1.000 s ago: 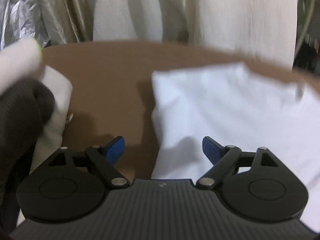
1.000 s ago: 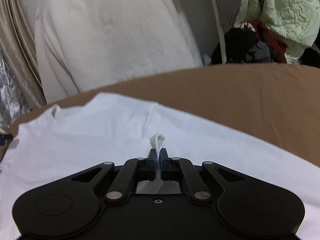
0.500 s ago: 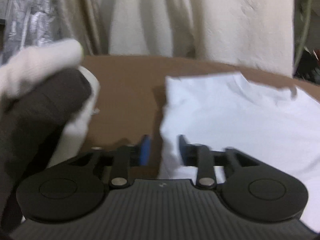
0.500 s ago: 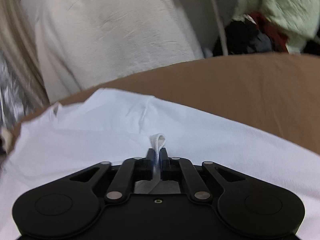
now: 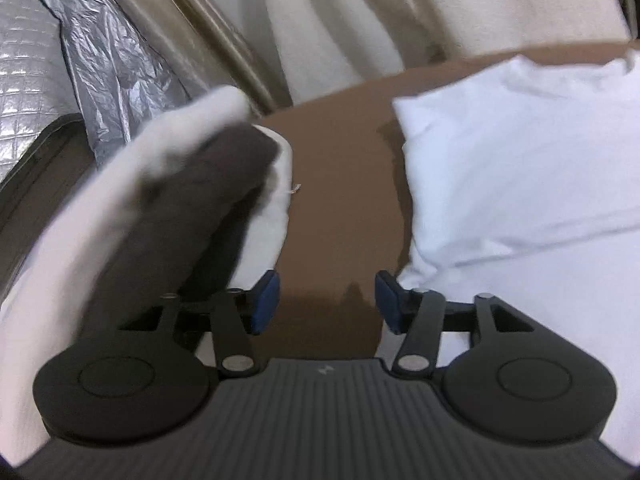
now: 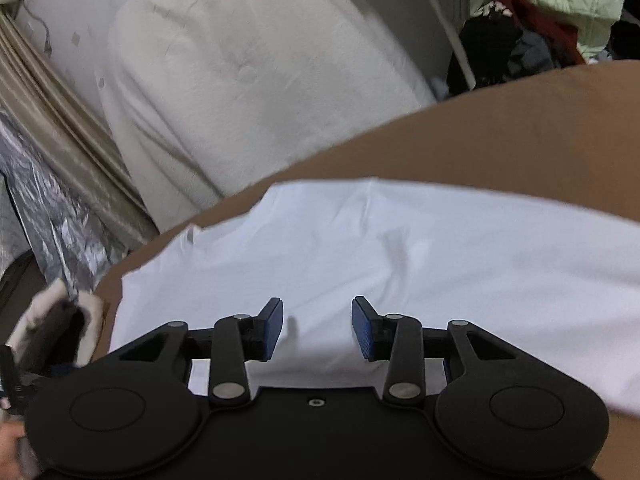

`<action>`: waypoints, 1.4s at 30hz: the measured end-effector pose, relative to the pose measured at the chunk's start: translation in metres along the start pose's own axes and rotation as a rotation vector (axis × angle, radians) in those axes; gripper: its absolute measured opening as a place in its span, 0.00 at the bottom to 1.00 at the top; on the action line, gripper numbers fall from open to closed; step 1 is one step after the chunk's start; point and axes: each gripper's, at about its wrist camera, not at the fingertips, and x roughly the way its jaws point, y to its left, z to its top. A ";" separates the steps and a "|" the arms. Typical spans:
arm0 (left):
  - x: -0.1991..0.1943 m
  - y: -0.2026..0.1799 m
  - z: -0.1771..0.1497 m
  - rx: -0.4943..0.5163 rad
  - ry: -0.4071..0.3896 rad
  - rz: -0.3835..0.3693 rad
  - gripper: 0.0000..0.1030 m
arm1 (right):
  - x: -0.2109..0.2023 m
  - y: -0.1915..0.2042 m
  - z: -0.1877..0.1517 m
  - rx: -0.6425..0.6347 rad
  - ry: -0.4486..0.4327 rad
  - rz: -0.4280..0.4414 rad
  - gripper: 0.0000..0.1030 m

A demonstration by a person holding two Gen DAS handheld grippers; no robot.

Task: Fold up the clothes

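Note:
A white shirt (image 5: 520, 168) lies folded flat on the brown table (image 5: 340, 184); it also shows in the right wrist view (image 6: 400, 248). My left gripper (image 5: 327, 300) is open and empty, just above the table at the shirt's left edge. My right gripper (image 6: 317, 328) is open and empty, just above the shirt's near part. A stack of folded clothes, dark brown (image 5: 192, 216) between white layers, sits at the left, touching the left gripper's left finger.
Cream fabric (image 6: 248, 60) and beige curtains (image 5: 192, 32) hang behind the table. Silver foil sheeting (image 5: 80, 48) is at the far left. A pile of green, red and black clothes (image 6: 540, 12) lies beyond the table's right end.
My right gripper has opened and let go of the white shirt fold it pinched. My left gripper closed partway half a second ago, is now open again and has swung left.

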 end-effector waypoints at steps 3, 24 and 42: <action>-0.026 0.028 -0.030 -0.065 0.028 -0.127 0.58 | -0.004 0.020 -0.008 -0.066 0.008 0.007 0.42; -0.030 0.138 -0.163 -0.494 0.216 -0.210 0.05 | -0.077 0.068 -0.065 -0.179 0.124 0.077 0.48; -0.168 0.096 -0.200 -0.134 0.125 -0.233 0.05 | -0.091 0.156 -0.128 -0.512 0.277 0.228 0.48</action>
